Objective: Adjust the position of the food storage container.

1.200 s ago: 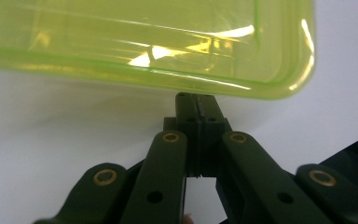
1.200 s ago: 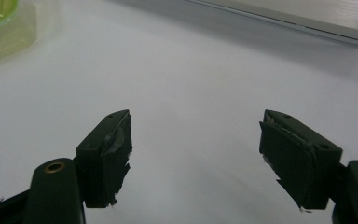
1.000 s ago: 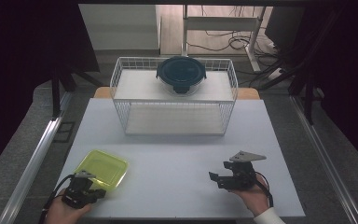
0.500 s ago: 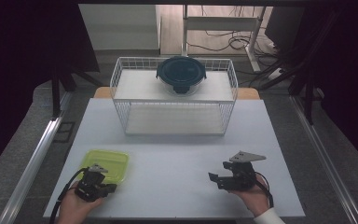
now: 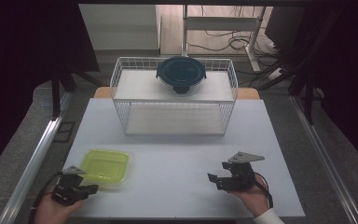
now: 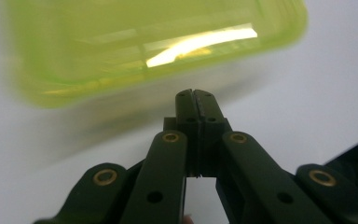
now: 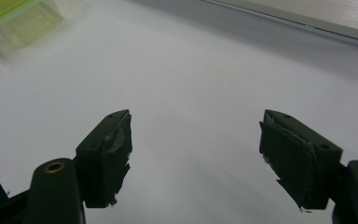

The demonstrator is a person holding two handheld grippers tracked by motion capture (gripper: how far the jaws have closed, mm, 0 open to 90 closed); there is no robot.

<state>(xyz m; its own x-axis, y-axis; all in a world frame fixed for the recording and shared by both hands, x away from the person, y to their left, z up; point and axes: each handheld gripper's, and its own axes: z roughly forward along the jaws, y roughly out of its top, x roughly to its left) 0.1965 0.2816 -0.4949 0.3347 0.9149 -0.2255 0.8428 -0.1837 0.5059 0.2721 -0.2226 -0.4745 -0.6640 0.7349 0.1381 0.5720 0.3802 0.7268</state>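
Note:
A yellow-green square container (image 5: 105,165) lies on the white table (image 5: 177,154) at the front left. My left gripper (image 5: 94,188) is at its near left corner, shut and holding nothing, in a hand by the table's front edge. In the left gripper view the closed jaws (image 6: 195,94) point at the blurred container (image 6: 144,42) just ahead, apart from it. My right gripper (image 5: 213,181) stands open at the front right, low over bare table. Its view shows the spread jaws (image 7: 196,135) with nothing between them and the container (image 7: 9,16) far off.
A white wire rack (image 5: 135,116) stands at the back middle of the table. A round clear container with a dark lid (image 5: 181,74) sits on the rack's upper shelf. The rack's base edge (image 7: 307,21) shows ahead of the right gripper. Metal rails run along both table sides.
My left gripper went in toward the green container, then drew back to the left. The container now lies squarer to the table's edge. The right gripper has stayed put.

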